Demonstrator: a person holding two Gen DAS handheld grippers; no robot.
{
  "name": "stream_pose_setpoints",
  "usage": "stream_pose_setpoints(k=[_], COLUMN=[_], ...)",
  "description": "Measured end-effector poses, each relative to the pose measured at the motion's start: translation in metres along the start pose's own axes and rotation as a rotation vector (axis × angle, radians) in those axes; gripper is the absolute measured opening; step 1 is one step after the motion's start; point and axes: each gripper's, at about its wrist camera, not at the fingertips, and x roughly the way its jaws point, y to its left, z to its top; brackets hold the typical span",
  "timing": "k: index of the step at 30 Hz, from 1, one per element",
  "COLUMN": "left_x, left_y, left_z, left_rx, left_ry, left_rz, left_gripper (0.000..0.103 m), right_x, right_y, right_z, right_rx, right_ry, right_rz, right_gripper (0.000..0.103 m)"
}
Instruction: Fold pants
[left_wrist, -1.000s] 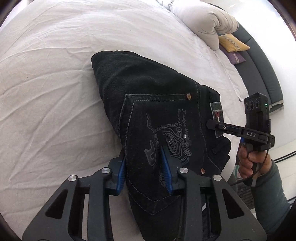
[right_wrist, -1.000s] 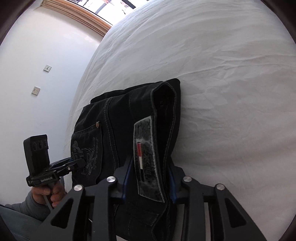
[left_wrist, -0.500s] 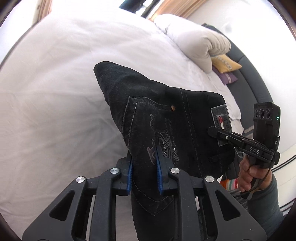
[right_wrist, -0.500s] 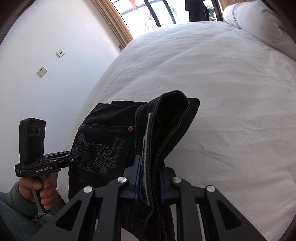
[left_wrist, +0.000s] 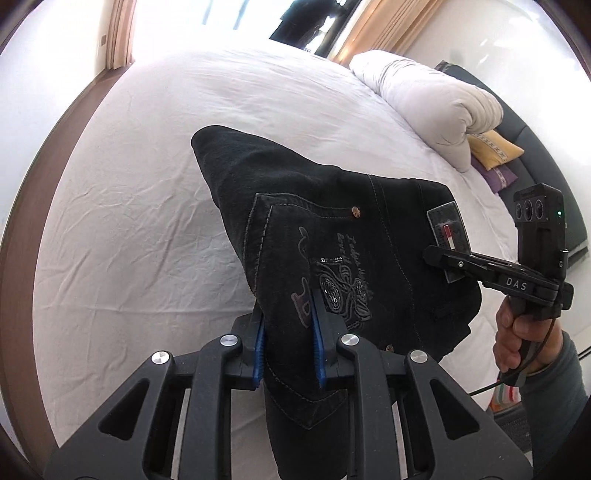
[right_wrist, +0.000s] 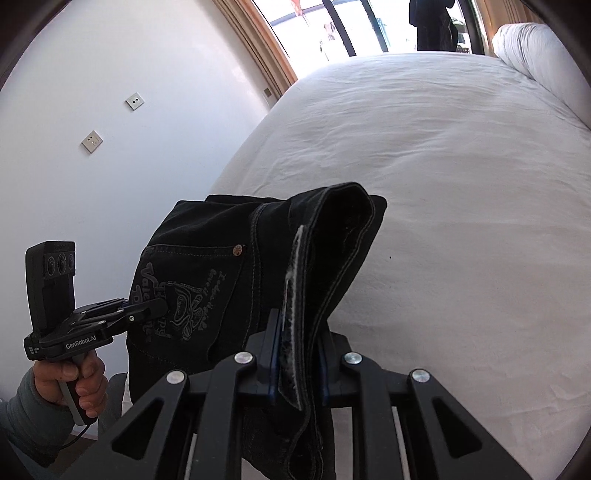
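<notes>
The folded black jeans (left_wrist: 314, 206) hang in the air above the white bed (left_wrist: 129, 192), held by both grippers. My left gripper (left_wrist: 287, 314) is shut on the jeans at the embroidered back pocket. My right gripper (right_wrist: 297, 332) is shut on the waistband at the grey label patch (right_wrist: 291, 314). The right gripper also shows in the left wrist view (left_wrist: 439, 256), clamped on the patch. The left gripper shows in the right wrist view (right_wrist: 155, 306) at the pocket. The lower part of the jeans is hidden behind the gripper bodies.
A rolled white duvet (left_wrist: 432, 110) lies at the head of the bed, with yellow and purple cushions (left_wrist: 495, 151) and a dark headboard (left_wrist: 546, 177) beyond. A white wall with sockets (right_wrist: 92, 140) stands left of the bed. A bright window (right_wrist: 369, 26) is at the far end.
Both grippers closed on the jeans and lifted them off the bed. The views tilted up, so the window and wall came into sight.
</notes>
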Motion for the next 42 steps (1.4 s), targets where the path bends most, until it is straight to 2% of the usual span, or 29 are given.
stream_pose_setpoints(k=[3,6,8,9,10,11,13,15,17,19,20,21,23,24,26,28,32,33,34,36,38,40,42], left_x=[0.020,0.037,0.042,0.043,0.045,0.046,0.048,0.046,0.041,0.031,0.019,0.004,-0.026,-0.042,-0.076,-0.108,-0.162,-0.176,-0.193,-0.218,-0.245,-0.270,-0.290], left_y=[0.016,0.023,0.029,0.032,0.037,0.042,0.045,0.043,0.037,0.034,0.031,0.030,0.020,0.013,-0.003,-0.023,-0.056,-0.064,-0.077,-0.099,-0.120,-0.131,-0.139], left_z=[0.003,0.001,-0.001,-0.002,-0.003,-0.004,-0.002,-0.006,-0.009,-0.012,-0.015,-0.022,-0.034,-0.040,-0.055,-0.070,-0.094,-0.100,-0.107,-0.119,-0.133,-0.140,-0.142], left_rx=[0.002,0.003,-0.001,-0.007,-0.015,-0.028,-0.045,-0.052,-0.040,-0.031,-0.025,-0.017,-0.001,0.007,0.027,0.059,0.107,0.121,0.153,0.214,0.249,0.229,0.223], left_ry=[0.025,0.031,0.023,0.021,0.018,0.012,0.007,0.002,-0.002,-0.010,-0.027,-0.053,-0.135,-0.184,-0.283,-0.365,-0.496,-0.531,-0.577,-0.673,-0.781,-0.838,-0.840], left_rz=[0.013,0.010,0.012,0.010,0.003,-0.004,-0.032,-0.037,-0.007,0.019,0.033,0.046,0.070,0.085,0.107,0.149,0.264,0.289,0.347,0.483,0.581,0.600,0.564], left_gripper=[0.019,0.023,0.031,0.034,0.042,0.048,0.050,0.052,0.053,0.053,0.054,0.056,0.080,0.085,0.102,0.103,0.103,0.103,0.103,0.103,0.103,0.103,0.103], right_x=[0.024,0.038,0.047,0.051,0.055,0.058,0.055,0.052,0.044,0.031,0.021,0.013,-0.010,-0.020,-0.045,-0.071,-0.122,-0.135,-0.149,-0.175,-0.200,-0.222,-0.243], right_y=[-0.014,-0.036,-0.047,-0.053,-0.060,-0.066,-0.072,-0.072,-0.072,-0.071,-0.071,-0.069,-0.061,-0.054,-0.037,-0.011,0.043,0.057,0.072,0.095,0.117,0.137,0.156], right_z=[-0.002,-0.012,-0.015,-0.018,-0.019,-0.021,-0.025,-0.025,-0.028,-0.032,-0.037,-0.040,-0.054,-0.058,-0.071,-0.081,-0.096,-0.100,-0.104,-0.110,-0.115,-0.118,-0.121], right_rx=[0.040,0.123,0.178,0.208,0.242,0.272,0.316,0.336,0.361,0.387,0.392,0.388,0.375,0.370,0.343,0.292,0.159,0.128,0.098,0.044,-0.006,-0.047,-0.083], right_ry=[0.029,0.038,0.038,0.044,0.048,0.042,0.021,0.007,-0.007,-0.032,-0.052,-0.071,-0.115,-0.141,-0.208,-0.281,-0.424,-0.469,-0.521,-0.617,-0.715,-0.796,-0.865], right_rz=[0.005,0.060,0.096,0.106,0.121,0.155,0.209,0.226,0.214,0.191,0.167,0.141,0.101,0.076,0.007,-0.051,-0.187,-0.219,-0.251,-0.294,-0.339,-0.374,-0.392], right_gripper=[0.018,0.018,0.023,0.029,0.039,0.040,0.044,0.048,0.052,0.063,0.065,0.065,0.065,0.067,0.076,0.084,0.091,0.097,0.103,0.103,0.103,0.103,0.103])
